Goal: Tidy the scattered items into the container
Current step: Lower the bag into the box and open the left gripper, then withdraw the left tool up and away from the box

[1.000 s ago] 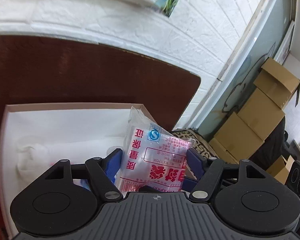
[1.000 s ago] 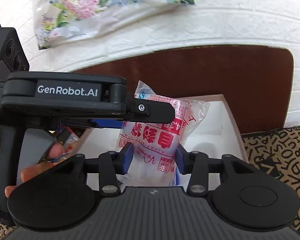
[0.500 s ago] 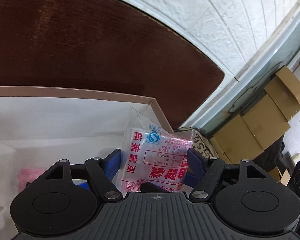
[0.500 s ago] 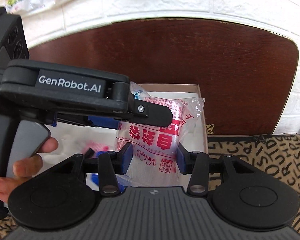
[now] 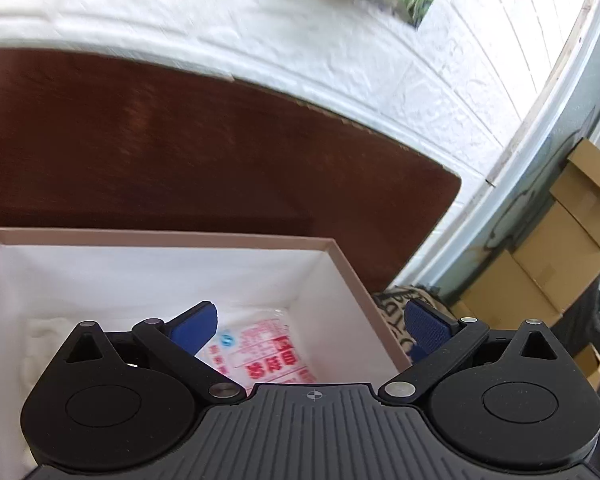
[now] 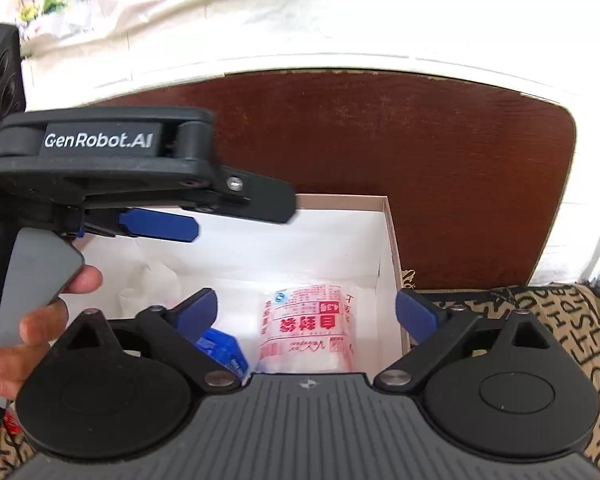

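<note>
Bag: clear packet of zip bags (image 6: pixel 306 330) with red print lies flat on the white floor of the box (image 5: pixel 352 268), near its right wall, touching neither tool.
Left hand-held gripper (image 5: pixel 312 326): blue pads spread wide, nothing between them, hanging over the box's right corner.
Right hand-held gripper (image 6: pixel 306 316): also wide apart, empty, right above the packet.
Extras: blue packet (image 6: pixel 222 350) sits just left of the bag; patterned cloth (image 6: pixel 560 320) lies under the box.
</note>
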The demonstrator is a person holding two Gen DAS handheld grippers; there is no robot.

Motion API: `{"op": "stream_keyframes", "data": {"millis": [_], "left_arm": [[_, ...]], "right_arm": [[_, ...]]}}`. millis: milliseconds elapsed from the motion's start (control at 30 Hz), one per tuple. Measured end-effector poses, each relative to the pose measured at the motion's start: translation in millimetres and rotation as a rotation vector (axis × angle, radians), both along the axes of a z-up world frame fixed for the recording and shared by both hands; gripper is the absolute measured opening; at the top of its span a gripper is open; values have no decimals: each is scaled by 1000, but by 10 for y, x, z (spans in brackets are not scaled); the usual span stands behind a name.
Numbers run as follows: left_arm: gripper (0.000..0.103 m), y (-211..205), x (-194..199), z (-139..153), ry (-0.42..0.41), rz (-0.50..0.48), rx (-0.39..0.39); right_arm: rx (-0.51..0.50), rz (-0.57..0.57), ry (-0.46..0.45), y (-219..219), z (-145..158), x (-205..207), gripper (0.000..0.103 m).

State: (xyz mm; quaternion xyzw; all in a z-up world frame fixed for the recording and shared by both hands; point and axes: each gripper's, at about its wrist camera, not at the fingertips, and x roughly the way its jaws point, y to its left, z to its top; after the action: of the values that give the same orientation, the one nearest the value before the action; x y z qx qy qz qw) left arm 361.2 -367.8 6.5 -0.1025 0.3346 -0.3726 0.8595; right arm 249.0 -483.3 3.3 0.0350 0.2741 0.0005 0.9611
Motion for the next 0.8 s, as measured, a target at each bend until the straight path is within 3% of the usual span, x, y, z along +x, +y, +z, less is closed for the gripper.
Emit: {"op": "stream_keyframes", "data": {"millis": [300, 400, 667, 800], "left_arm": [[103, 612, -712, 403, -182, 98, -11], [103, 820, -987, 473, -199, 143, -5], [103, 1318, -1798, 428, -302, 246, 91], [103, 1490, -2173, 357, -315, 266, 143]], "right_arm": [[88, -27, -60, 163, 207, -619, 102], [101, -44, -70, 218, 238, -856, 102], [143, -95, -88, 338, 230, -1471, 102], [156, -120, -91, 433, 207, -1710, 102]]}}
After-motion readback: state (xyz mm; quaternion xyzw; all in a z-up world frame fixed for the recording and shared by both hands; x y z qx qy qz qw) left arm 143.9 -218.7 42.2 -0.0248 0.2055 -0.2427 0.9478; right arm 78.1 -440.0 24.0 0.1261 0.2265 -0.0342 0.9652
